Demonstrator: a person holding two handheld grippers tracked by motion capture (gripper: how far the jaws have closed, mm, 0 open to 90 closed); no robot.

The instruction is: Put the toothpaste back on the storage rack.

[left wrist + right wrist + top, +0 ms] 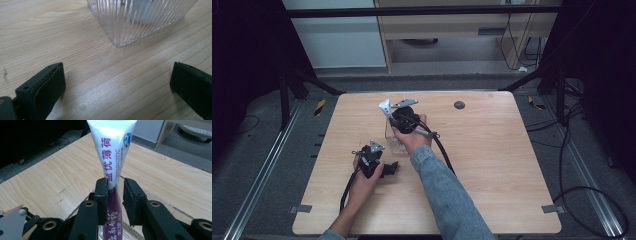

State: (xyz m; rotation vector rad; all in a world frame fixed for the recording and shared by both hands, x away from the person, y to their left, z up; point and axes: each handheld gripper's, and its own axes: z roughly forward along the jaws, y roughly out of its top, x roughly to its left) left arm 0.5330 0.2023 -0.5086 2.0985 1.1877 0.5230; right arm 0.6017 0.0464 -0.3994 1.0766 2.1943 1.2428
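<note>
The right gripper stands over a clear ribbed container on the wooden table, its jaws slightly apart around a white-and-purple toothpaste tube; one pad touches the tube, the other stands just clear. The left gripper rests near the container, jaws wide open and holding nothing.

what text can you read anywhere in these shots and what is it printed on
"益优薄荷" in purple, running along the white tube.
"PROBIOTIC" in small grey capitals beside it, first letter partly hidden.
Smaller grey line beside that: too small to read.
White characters on the tube's purple lower part: cut off by the fingers, not readable.
</note>
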